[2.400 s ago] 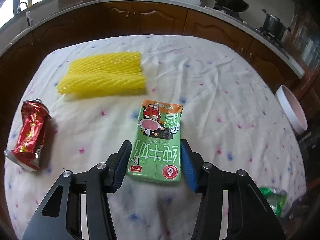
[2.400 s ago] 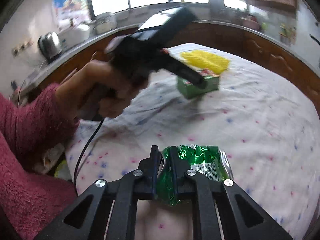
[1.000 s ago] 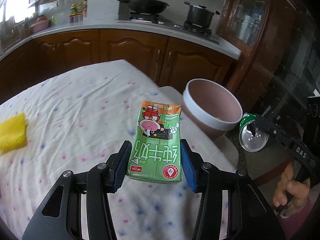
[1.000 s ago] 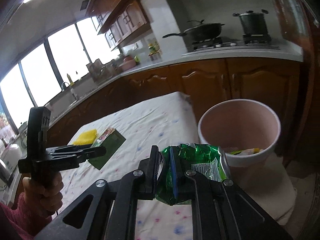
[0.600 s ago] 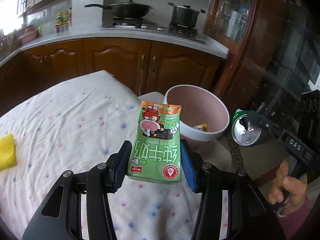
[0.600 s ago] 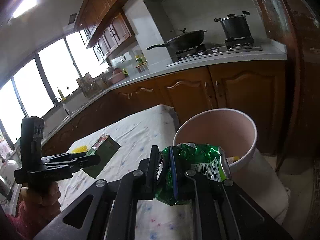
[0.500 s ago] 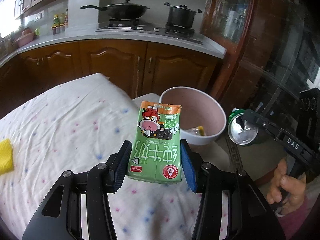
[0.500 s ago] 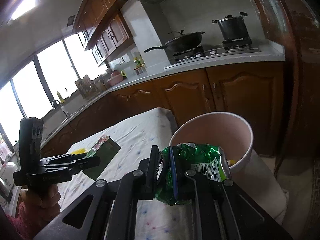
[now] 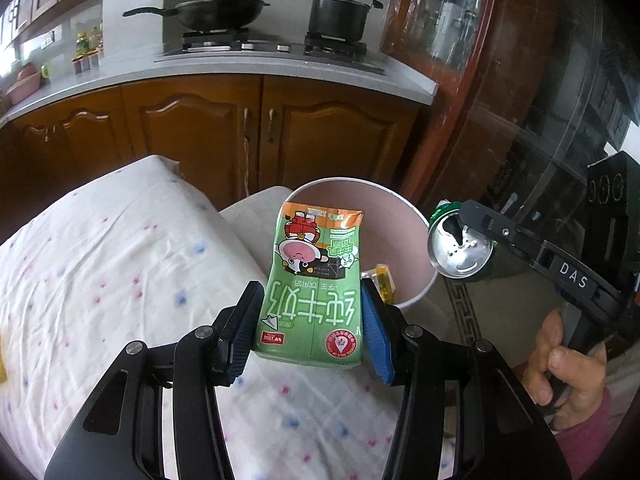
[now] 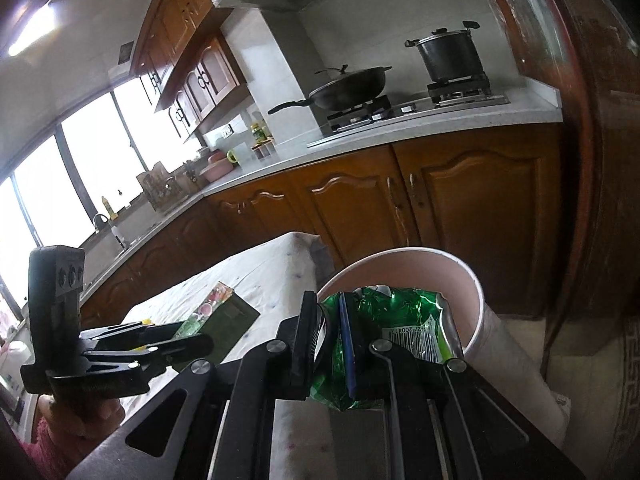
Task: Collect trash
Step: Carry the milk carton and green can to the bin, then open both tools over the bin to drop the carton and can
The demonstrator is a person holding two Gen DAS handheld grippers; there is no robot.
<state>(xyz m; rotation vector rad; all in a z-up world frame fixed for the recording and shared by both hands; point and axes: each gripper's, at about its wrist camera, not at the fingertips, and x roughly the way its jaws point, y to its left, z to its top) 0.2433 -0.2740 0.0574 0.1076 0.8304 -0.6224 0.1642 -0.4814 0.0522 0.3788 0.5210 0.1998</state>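
Note:
My left gripper is shut on a green milk carton and holds it in the air at the near rim of the pink trash bin. My right gripper is shut on a crushed green can and holds it by the bin's near rim. In the left wrist view the can hangs just right of the bin. In the right wrist view the carton shows at the left over the table. Some yellow trash lies inside the bin.
The table has a white dotted cloth and ends beside the bin. Brown kitchen cabinets with a stove, wok and pot stand behind. A dark glass cabinet stands at the right.
Both grippers have swung from the table toward the bin and come closer to it. The carton and the can stay gripped.

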